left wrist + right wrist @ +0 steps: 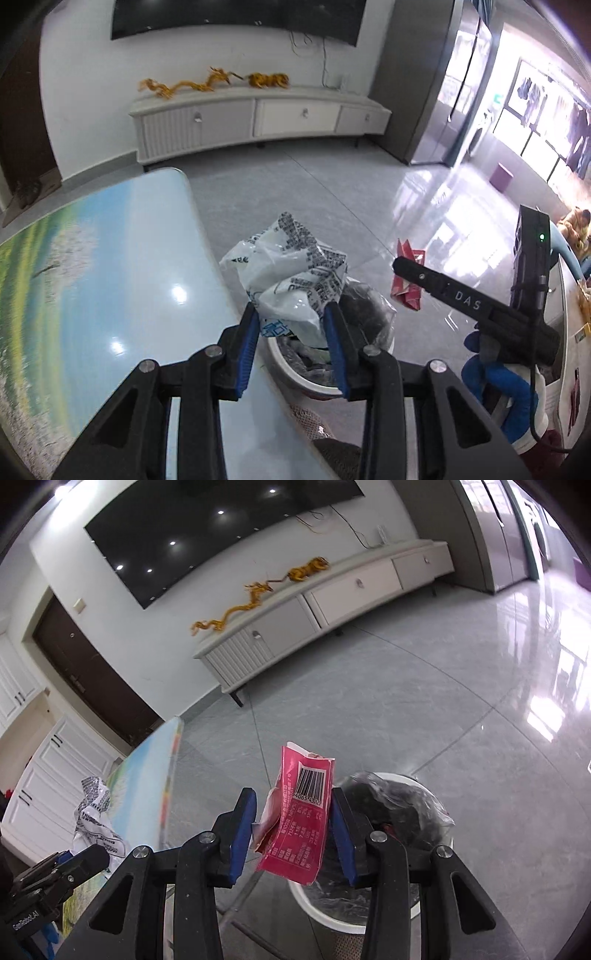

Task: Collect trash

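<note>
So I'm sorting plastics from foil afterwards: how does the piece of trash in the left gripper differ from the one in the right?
The white plastic bag is crumpled and bulky with black print; the red wrapper is a flat, narrow, creased packet with a barcode. The bag fills the left gripper and billows above its pads; the wrapper sits loosely in the right gripper, hanging below its pads. Both are held near the bin.

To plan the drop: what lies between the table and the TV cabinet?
Only bare grey floor between table and cabinet, in both views.
</note>
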A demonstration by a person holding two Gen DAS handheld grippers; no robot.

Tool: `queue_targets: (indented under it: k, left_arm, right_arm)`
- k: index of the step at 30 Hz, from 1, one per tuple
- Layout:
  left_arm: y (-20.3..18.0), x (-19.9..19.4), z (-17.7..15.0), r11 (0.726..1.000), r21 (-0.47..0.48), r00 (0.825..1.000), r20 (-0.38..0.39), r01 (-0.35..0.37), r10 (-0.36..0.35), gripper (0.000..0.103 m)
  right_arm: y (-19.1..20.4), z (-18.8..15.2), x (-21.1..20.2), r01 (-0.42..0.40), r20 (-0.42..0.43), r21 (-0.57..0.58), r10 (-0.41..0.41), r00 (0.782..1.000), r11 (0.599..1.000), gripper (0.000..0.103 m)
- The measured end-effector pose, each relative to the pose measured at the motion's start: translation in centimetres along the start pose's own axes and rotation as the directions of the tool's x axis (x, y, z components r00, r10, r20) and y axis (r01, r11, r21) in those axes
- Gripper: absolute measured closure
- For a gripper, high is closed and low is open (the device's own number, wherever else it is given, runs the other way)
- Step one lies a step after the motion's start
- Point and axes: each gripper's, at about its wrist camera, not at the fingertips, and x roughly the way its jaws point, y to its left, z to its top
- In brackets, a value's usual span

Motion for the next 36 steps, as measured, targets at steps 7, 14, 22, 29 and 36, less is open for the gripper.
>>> queue_targets:
  k: [7, 14, 22, 29, 36]
  left_arm:
    - [-2.6, 6.0, 1.6, 0.999, 0.002, 0.995, -0.096, 0.035, -0.034, 0.068]
    - [-3.7, 8.7, 2.7, 0.995, -0.048, 0.986, -0.136, 0.091, -0.097, 0.063]
    - [-3.6, 8.8, 3.0, 0.993, -0.072, 0.989, -0.114, 0.092, -0.1, 0.05]
    - [-2.7, 6.4, 2.7, 0.994, -0.099, 0.998, -0.053, 0.039, -0.044, 0.05]
    - [-0.2, 1.0, 1.2, 0.988, -0.128, 0.993, 0.065, -0.091, 0.1, 0.05]
  right_arm:
    - [-3.7, -1.0, 3.2, 0.028, -0.087, 0.057, -0.023, 0.996, 0.998, 0.06]
    - [-6.3, -2.4, 4.9, 0.064, -0.15, 0.115, -0.046, 0.988, 0.991, 0.051]
    - [-7.2, -1.9, 3.6, 0.088, -0.131, 0.136, -0.07, 0.989, 0.987, 0.044]
    - [-5.3, -1.1, 2.0, 0.107, -0.095, 0.095, -0.098, 0.991, 0.99, 0.043]
    - [-0.3, -1.1, -0.4, 0.108, -0.036, -0.012, -0.108, 0.993, 0.994, 0.04]
